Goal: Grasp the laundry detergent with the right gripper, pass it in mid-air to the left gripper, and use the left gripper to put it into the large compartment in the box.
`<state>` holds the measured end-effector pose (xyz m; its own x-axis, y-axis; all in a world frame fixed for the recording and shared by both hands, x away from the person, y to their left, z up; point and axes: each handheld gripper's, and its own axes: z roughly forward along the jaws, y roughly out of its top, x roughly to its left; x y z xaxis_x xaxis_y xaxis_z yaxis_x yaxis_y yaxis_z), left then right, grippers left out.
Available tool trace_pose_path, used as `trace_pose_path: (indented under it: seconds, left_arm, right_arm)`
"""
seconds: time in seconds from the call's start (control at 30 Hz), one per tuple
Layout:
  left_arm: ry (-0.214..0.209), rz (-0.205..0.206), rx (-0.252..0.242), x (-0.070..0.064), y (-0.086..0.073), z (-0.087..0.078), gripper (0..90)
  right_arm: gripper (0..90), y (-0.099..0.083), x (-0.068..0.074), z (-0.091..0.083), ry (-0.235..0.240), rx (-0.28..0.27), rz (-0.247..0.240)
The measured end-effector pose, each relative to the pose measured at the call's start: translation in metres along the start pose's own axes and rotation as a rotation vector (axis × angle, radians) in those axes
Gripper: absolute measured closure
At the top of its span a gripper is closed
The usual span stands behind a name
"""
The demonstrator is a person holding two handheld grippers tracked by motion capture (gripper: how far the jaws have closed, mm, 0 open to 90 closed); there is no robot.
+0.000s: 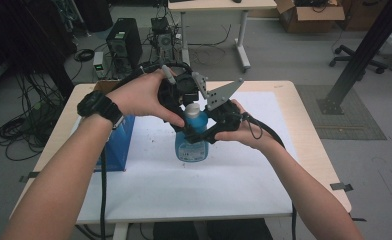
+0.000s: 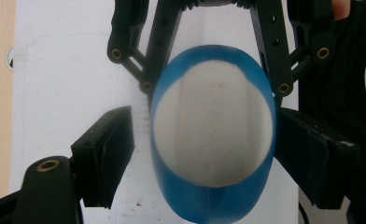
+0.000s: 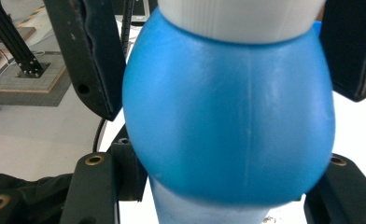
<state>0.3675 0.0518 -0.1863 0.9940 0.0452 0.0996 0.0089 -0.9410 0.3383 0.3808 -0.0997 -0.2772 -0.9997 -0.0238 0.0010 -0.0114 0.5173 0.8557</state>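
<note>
A blue bottle with a white cap stands upright on the white sheet in the middle of the table. My right gripper comes in from the right, its jaws pressed on both sides of the bottle's rounded shoulder. My left gripper hangs over the bottle and points straight down. In the left gripper view its jaws flank the cap: one pad stands clear of it, the other pad is at the bottle's edge. The right gripper's links show beyond.
A blue box stands at the table's left side, under my left forearm. Beyond the far edge lie a computer tower, cables, a second table's legs and a black frame post to the right.
</note>
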Motion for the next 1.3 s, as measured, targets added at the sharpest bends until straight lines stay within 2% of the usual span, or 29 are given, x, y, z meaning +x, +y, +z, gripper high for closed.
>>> trace_pose_path:
  seconds: [0.13, 0.5, 0.73, 0.87, 0.97, 1.0, 1.03, 1.07, 1.1, 1.13, 1.3]
  left_arm:
    - [-0.001, 0.001, 0.009, 0.000, 0.001, 0.001, 23.7]
    - [0.001, 0.013, 0.025, 0.000, 0.002, 0.001, 37.6]
    - [0.003, -0.001, 0.043, 0.000, 0.004, 0.002, 38.0]
    - [-0.016, -0.023, 0.043, 0.002, 0.004, 0.000, 38.2]
    - [-0.026, -0.052, 0.044, 0.005, 0.002, -0.004, 38.2]
    - [-0.023, -0.065, 0.044, 0.006, 0.002, -0.007, 38.2]
    - [-0.016, -0.077, 0.043, 0.007, 0.001, -0.011, 38.3]
    - [-0.006, -0.090, 0.049, 0.009, -0.001, -0.014, 38.3]
    - [0.016, -0.135, 0.062, 0.012, -0.004, -0.023, 38.3]
    - [0.016, -0.135, 0.062, 0.012, -0.004, -0.023, 38.3]
    - [0.108, -0.298, 0.116, 0.024, -0.016, -0.049, 38.3]
  right_arm:
    - [42.2, 0.000, 0.000, 0.001, 0.000, 0.002, 0.002]
    - [42.2, -0.001, -0.001, 0.000, -0.007, 0.009, 0.003]
    - [42.1, -0.001, -0.002, 0.001, -0.004, 0.010, 0.009]
    - [41.1, -0.001, -0.004, 0.001, 0.016, 0.008, 0.021]
    - [22.3, -0.001, -0.004, 0.002, 0.018, 0.019, 0.047]
    - [22.3, -0.001, -0.004, 0.002, 0.018, 0.019, 0.047]
    - [17.4, -0.004, -0.006, 0.001, 0.006, 0.022, 0.063]
    - [16.2, -0.005, -0.007, 0.000, 0.002, 0.022, 0.071]
    - [14.8, -0.007, -0.008, -0.002, -0.006, 0.029, 0.078]
    - [13.8, -0.009, -0.009, -0.004, -0.020, 0.037, 0.083]
    - [13.5, -0.018, -0.015, -0.015, -0.065, 0.077, 0.110]
